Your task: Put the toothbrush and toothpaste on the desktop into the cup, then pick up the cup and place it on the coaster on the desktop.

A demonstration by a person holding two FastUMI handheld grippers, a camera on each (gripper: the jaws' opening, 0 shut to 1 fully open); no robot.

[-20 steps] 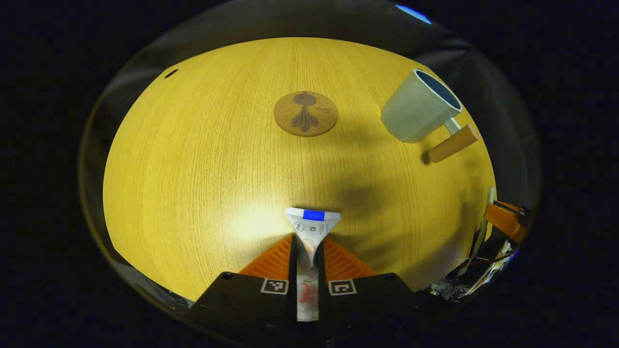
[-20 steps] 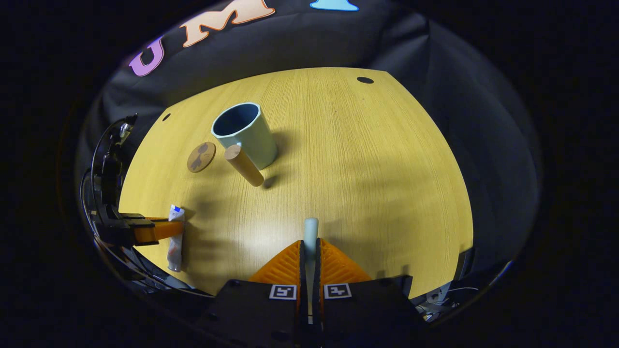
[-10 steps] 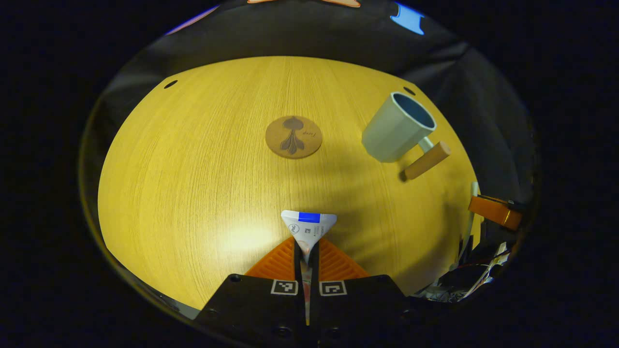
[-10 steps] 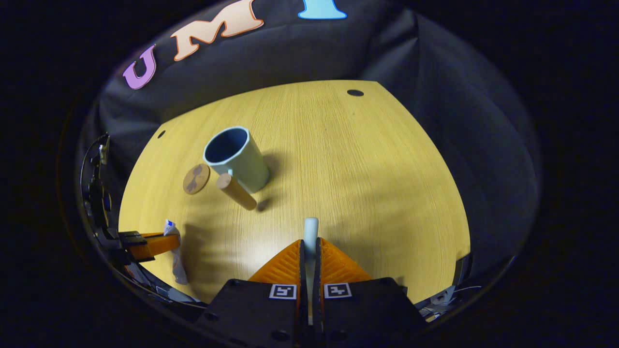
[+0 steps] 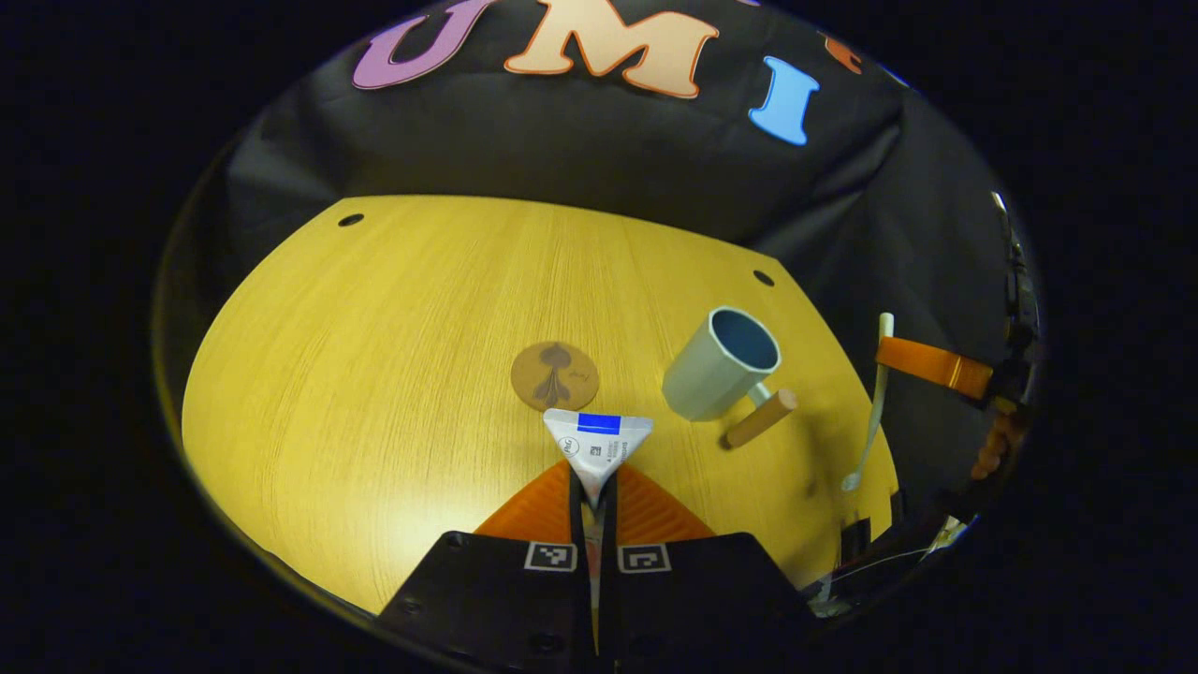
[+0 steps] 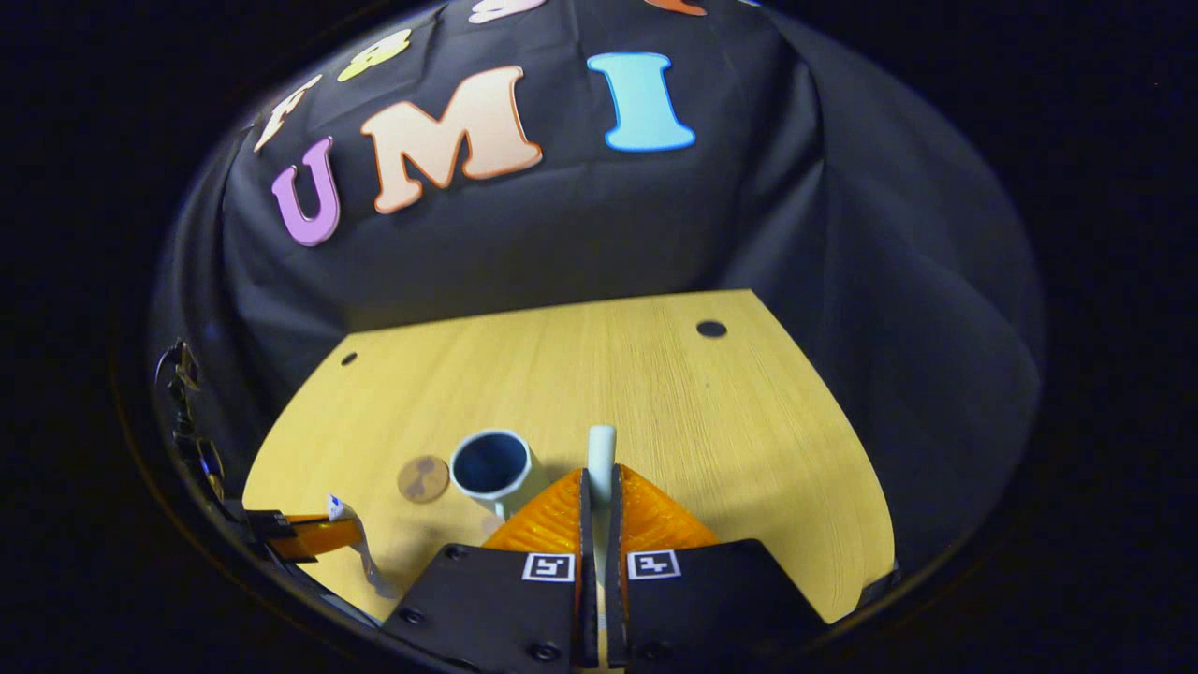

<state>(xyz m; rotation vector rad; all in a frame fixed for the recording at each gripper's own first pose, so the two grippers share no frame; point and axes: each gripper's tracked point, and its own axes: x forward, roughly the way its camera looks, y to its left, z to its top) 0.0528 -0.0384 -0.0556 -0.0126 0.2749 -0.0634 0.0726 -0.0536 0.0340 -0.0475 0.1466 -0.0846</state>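
A yellow wooden desktop is spread across the middle of the left gripper view, backed by the black cloth wall. Right of centre in that view, a pale cup with a dark blue inside is seen standing upright, its wooden handle pointed toward the lower right. A round brown coaster is laid flat just to the left of the cup, apart from it.

At bottom centre of the left gripper view, the left gripper is clamped on the toothpaste, whose flat crimped end fans out above the fingertips, the tube's long axis running along the fingers. The cup is placed up and to the right of this tip.

At the right edge of the same view, the right gripper is seen closed on the toothbrush, which is held clear of the desk with its long axis near vertical. In the right gripper view, the toothbrush handle is pinched at bottom centre, and the cup mouth is placed just to its left. The right gripper is judged nearer the cup; both grippers are judged raised above the desktop.
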